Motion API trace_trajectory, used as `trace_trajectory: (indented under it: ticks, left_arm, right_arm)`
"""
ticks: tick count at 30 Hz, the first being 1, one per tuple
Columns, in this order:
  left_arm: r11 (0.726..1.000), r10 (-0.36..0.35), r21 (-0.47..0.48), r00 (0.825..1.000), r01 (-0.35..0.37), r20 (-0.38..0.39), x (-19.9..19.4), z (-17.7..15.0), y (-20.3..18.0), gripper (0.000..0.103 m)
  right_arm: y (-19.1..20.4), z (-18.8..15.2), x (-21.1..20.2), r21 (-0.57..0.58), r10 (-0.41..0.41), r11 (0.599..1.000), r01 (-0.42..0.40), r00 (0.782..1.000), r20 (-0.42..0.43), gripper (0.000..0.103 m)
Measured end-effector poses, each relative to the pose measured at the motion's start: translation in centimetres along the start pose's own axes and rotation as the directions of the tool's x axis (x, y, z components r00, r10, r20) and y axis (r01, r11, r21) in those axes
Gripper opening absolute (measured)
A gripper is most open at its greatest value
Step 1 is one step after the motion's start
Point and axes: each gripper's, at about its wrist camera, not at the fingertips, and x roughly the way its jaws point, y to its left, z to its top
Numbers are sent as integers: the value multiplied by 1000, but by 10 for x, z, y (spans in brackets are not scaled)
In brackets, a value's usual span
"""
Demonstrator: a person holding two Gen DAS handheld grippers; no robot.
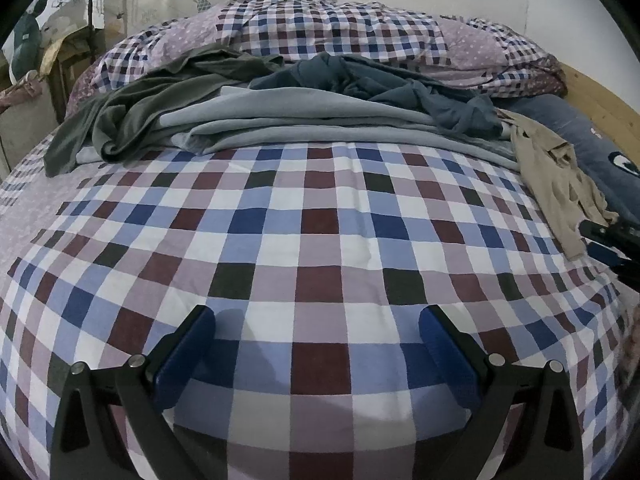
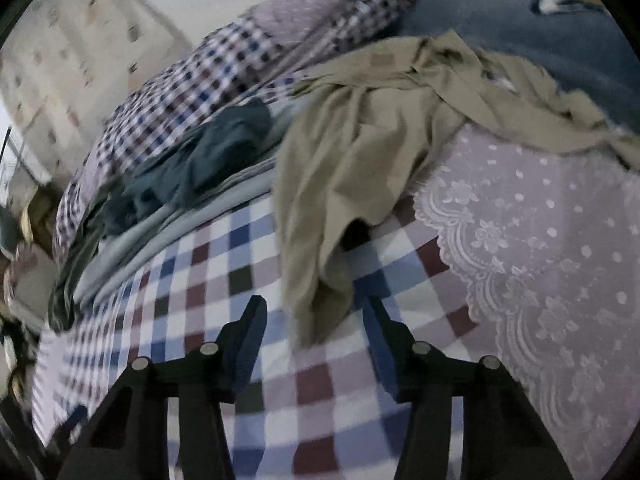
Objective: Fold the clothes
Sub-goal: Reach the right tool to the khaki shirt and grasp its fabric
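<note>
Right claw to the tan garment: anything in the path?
Nothing visible. The right claw is open just short of the tan garment, whose lower end hangs down between the fingers' line; only bare checked sheet lies between. The other clothes sit off to the left, clear of the approach.
</note>
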Motion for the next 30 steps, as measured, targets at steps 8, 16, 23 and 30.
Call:
trace_trajectory:
  ticks: [8,16,23,30]
  left_arm:
    - [998,-59,-21,998,60,11,-2,1,2,103]
    - [978,-188,-86,981,191,35,-8,5,8,99]
    - [895,-387,-204,918,396,82,-15,9,17,94]
    - [864,-427,-252,899,436,94,-15,11,22,94]
  right_arm:
    - [-9,28,35,29,-17,999,18,1000,-22,20]
    - [29,17,-6,-27,164,986,-163,985,57,1]
    - [105,-19,-62,-249,379,900,-358,924,44,0]
    - [107,-30,-53,-298,166,945,-137,983,77,5]
